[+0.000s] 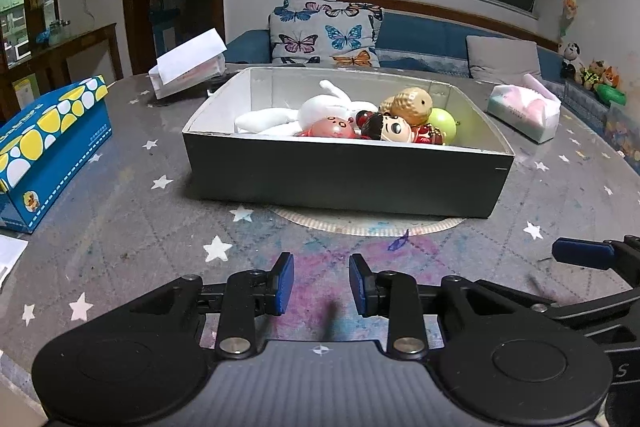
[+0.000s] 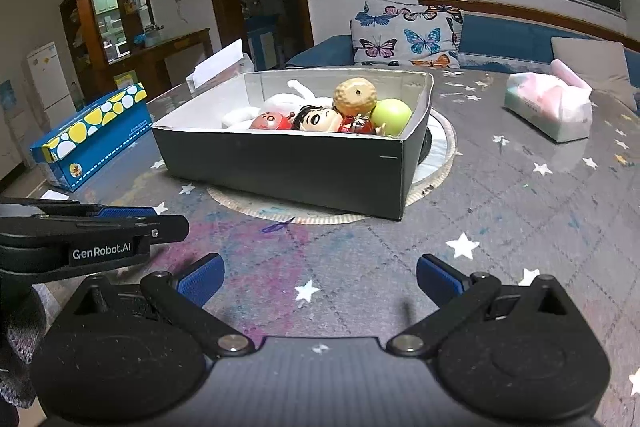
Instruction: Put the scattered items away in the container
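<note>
Nearest the lens in each wrist view are the black two-finger grippers with blue pads: the left gripper (image 1: 321, 285) holds its fingers at a narrow gap with nothing between them, and the right gripper (image 2: 320, 277) stands wide and likewise empty, both low over the grey star-patterned tablecloth (image 1: 120, 219). From left to right the table carries a blue cardboard box with yellow and white spots (image 1: 48, 147), a white open-flapped carton (image 1: 188, 67), the dark grey rectangular cardboard container (image 1: 344, 179) with white inner walls resting on a round pale mat (image 1: 360, 225), and a soft pastel tissue pack (image 1: 524, 111). Inside the container lie a white plush rabbit (image 1: 320, 111), a red round-faced toy (image 1: 332, 127), a black-haired doll figure (image 1: 394, 129), a tan peanut-shaped toy (image 1: 412, 103) and a green ball (image 1: 444, 123). No loose toy shows on the cloth in either view, so the tidying step appears complete or nearly so; the next move would call only for checking beyond the frame for strays and drawing both grippers clear. The container's long axis runs left to right across the left wrist view, its long wall facing the camera; in the right wrist view it is turned, with a near corner pointing toward the lower right.
</note>
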The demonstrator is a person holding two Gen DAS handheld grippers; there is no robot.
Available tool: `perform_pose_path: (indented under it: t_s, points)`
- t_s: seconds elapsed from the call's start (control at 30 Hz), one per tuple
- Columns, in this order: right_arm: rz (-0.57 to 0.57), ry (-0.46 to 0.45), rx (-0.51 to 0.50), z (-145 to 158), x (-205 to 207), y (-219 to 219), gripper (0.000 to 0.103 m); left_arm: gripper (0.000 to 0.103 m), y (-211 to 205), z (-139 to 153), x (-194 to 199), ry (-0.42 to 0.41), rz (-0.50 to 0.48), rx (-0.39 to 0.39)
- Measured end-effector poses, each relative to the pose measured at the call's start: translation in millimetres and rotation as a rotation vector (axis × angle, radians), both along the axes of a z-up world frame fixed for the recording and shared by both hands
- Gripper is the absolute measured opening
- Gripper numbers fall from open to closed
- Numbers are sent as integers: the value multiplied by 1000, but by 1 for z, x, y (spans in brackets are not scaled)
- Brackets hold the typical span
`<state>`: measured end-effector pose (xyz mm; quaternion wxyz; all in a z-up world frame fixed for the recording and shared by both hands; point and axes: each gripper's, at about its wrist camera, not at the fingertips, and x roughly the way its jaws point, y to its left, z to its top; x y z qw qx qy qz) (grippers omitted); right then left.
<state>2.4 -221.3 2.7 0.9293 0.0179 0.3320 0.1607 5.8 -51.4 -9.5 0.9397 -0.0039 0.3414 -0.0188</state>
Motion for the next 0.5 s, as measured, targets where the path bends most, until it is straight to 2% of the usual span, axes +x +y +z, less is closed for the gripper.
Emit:
perform_pose_path:
  t_s: [0.5]
  points:
    - [-6,15,-23,-4,6,6,103,32,3,0,6,-5,10,13]
